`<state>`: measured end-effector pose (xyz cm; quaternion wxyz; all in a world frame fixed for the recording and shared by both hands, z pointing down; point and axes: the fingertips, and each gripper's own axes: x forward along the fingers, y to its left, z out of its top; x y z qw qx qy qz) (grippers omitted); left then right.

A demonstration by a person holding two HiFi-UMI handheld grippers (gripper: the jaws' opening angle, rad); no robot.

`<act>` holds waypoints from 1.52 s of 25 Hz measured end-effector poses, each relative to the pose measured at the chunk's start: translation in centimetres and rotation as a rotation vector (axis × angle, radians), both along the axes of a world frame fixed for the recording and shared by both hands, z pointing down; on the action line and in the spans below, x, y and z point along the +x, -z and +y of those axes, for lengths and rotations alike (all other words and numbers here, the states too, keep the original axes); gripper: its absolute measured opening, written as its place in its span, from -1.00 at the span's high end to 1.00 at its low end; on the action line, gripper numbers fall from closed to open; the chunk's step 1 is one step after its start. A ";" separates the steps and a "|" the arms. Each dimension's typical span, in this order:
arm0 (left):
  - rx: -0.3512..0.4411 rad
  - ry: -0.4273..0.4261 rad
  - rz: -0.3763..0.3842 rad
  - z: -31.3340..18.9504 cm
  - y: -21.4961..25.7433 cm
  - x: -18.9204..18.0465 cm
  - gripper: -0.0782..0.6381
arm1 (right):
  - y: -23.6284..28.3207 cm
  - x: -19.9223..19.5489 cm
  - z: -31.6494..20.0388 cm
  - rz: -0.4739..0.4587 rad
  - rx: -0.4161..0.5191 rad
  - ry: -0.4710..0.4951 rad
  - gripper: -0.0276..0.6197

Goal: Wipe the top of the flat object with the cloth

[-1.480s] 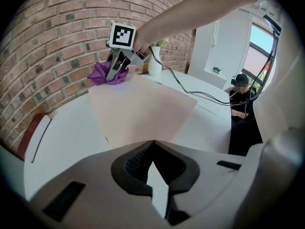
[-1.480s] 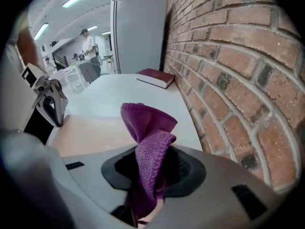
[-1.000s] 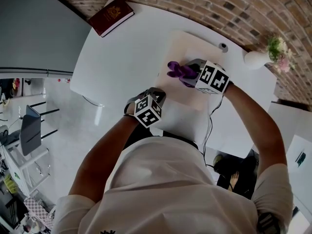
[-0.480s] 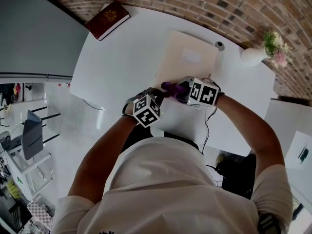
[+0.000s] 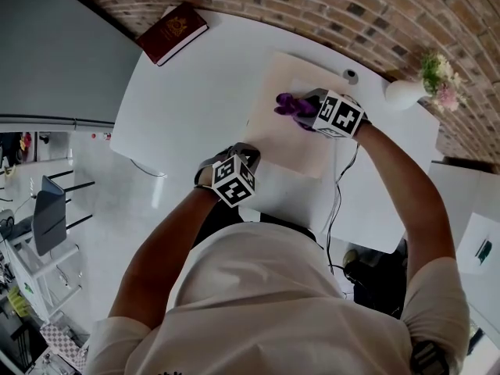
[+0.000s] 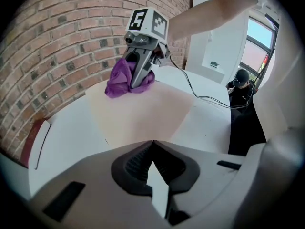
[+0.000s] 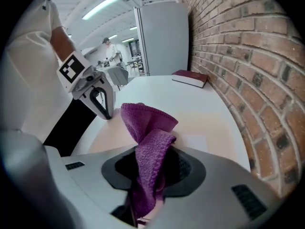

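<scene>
A flat beige board lies on the white table. My right gripper is shut on a purple cloth, which it presses onto the board's far half. In the right gripper view the cloth bunches up out of the jaws, with the board beyond it. My left gripper sits at the board's near left edge. Its jaws are shut, with a thin pale sliver of that edge between them. In the left gripper view the board stretches ahead to the right gripper and the cloth.
A dark red book lies at the table's far left corner by the brick wall. A white vase with flowers and a small round grey object stand beyond the board. A thin cable runs off the table's near edge.
The right gripper dragged the cloth toward the near edge of the board, then pushed it back out to the far half. The left gripper stayed in place.
</scene>
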<state>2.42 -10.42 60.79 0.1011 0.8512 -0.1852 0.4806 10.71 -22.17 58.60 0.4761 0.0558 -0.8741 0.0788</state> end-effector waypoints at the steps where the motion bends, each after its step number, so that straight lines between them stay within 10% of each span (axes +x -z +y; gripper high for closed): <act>1: 0.001 -0.001 -0.001 0.0 0.0 0.0 0.71 | -0.1 0.5 -1.0 0.010 0.010 -0.014 0.48; 20: 0.007 -0.025 -0.024 0.0 -0.1 0.1 0.71 | 0.7 6.0 -13.0 0.082 0.217 -0.295 0.48; 38: -0.003 -0.042 -0.031 0.2 -0.2 0.3 0.71 | 1.7 -1.8 12.9 -0.106 -0.119 0.121 0.48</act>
